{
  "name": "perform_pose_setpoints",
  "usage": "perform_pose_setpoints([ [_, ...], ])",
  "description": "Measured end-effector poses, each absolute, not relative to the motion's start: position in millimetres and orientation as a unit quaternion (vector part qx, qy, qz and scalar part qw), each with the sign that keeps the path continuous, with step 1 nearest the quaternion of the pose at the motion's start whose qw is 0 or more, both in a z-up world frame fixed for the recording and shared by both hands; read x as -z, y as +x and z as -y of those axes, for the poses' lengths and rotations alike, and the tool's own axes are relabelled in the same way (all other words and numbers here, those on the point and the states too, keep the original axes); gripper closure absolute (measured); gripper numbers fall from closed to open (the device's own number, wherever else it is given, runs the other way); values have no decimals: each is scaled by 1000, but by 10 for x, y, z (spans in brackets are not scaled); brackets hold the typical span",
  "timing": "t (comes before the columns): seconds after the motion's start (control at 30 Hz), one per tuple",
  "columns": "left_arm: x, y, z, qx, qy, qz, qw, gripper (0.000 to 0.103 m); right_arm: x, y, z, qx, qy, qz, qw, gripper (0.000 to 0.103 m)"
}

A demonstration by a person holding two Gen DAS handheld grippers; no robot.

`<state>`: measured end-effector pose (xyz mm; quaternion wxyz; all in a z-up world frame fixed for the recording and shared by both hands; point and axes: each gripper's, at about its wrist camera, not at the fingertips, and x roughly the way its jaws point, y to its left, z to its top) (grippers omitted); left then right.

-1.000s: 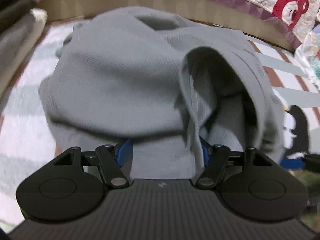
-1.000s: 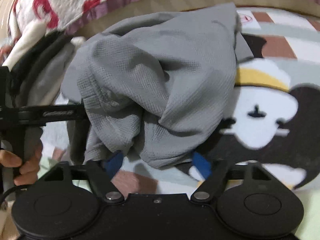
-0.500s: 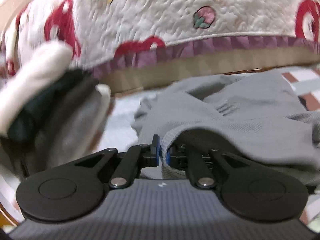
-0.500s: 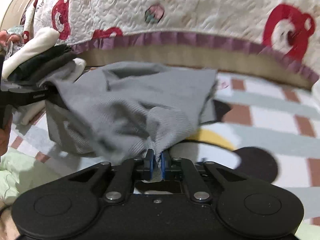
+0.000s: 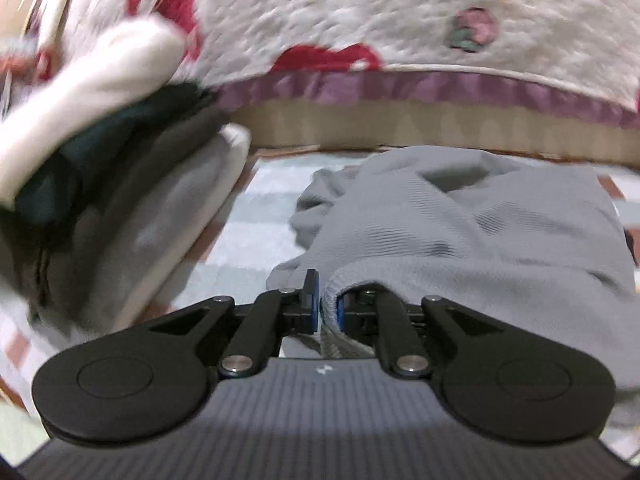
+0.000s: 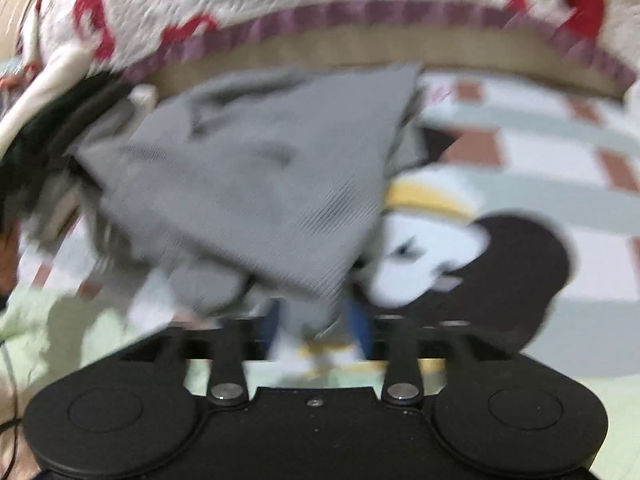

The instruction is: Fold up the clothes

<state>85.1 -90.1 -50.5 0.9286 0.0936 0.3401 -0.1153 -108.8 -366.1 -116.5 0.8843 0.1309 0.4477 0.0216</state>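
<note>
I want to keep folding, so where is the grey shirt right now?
The grey shirt lies on the patterned mat, right of the clothes stack, its near edge pinched in the left gripper.

Garment [image 5: 460, 220] lies on patterned mat [image 6: 520, 160], ahead of both grippers. Stack of folded clothes [image 5: 120, 200] left of garment, just beside. Quilt [image 5: 360, 20] hangs behind both, above board [image 5: 400, 128] along mat's far edge.

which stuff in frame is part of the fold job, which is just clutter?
In the job:
- grey top
- left tongs, shut on its hem
- right tongs, opening, cloth between them

Just lying about:
- stack of folded clothes
- quilted bedspread with red prints
- cartoon mat underneath
</note>
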Motion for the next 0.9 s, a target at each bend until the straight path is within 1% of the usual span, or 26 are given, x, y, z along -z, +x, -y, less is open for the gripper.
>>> perform_pose_setpoints([
  [0.07, 541, 923, 808, 117, 73, -351, 926, 94, 1257, -1069, 3512, -39, 104, -462, 880, 40],
  [0.17, 666, 1001, 800, 133, 68, -373, 916, 94, 1392, -1031, 3388, -23, 65, -472, 879, 35],
  [0.2, 721, 1031, 817, 143, 65, -384, 910, 94, 1431, -995, 3399, -11, 69, -473, 878, 35],
  [0.23, 771, 1056, 835, 149, 62, -393, 905, 94, 1470, -948, 3425, 1, 78, -470, 879, 33],
  [0.27, 817, 1079, 852, 155, 59, -401, 901, 94, 1477, -914, 3442, 3, 82, -455, 887, 33],
  [0.3, 845, 1094, 866, 157, 58, -404, 899, 94, 1483, -879, 3458, 5, 85, -440, 894, 37],
  [0.33, 858, 1102, 873, 157, 60, -401, 901, 94, 1467, -828, 3490, -4, 93, -437, 894, 49],
  [0.37, 853, 1106, 874, 156, 63, -392, 904, 95, 1450, -776, 3522, -13, 101, -434, 895, 95],
  [0.43, 767, 1102, 843, 154, 65, -374, 912, 97, 1385, -682, 3630, -18, 128, -423, 897, 94],
  [0.5, 613, 1081, 768, 166, 46, -358, 918, 98, 1184, -622, 3756, -9, 116, -390, 914, 95],
  [0.57, 398, 1073, 618, 195, -17, -367, 910, 98, 906, -580, 3884, 9, 98, -357, 929, 95],
  [0.63, 212, 1067, 464, 225, -84, -377, 895, 98, 606, -550, 4081, 35, 121, -323, 938, 95],
  [0.67, 133, 1039, 432, 233, -98, -368, 894, 98, 494, -530, 4184, 38, 147, -310, 939, 95],
  [0.7, 48, 989, 461, 231, -87, -358, 901, 98, 383, -511, 4286, 41, 173, -297, 938, 95],
  [0.73, -37, 911, 550, 219, -55, -346, 911, 98, 297, -482, 4309, 42, 177, -293, 939, 95],
  [0.8, -186, 777, 722, 205, -23, -331, 921, 99, 133, -438, 4201, 46, 123, -287, 949, 95],
  [0.9, -507, 575, 807, 208, -23, -314, 926, 98, -257, -473, 4123, 41, 46, -241, 969, 95],
])
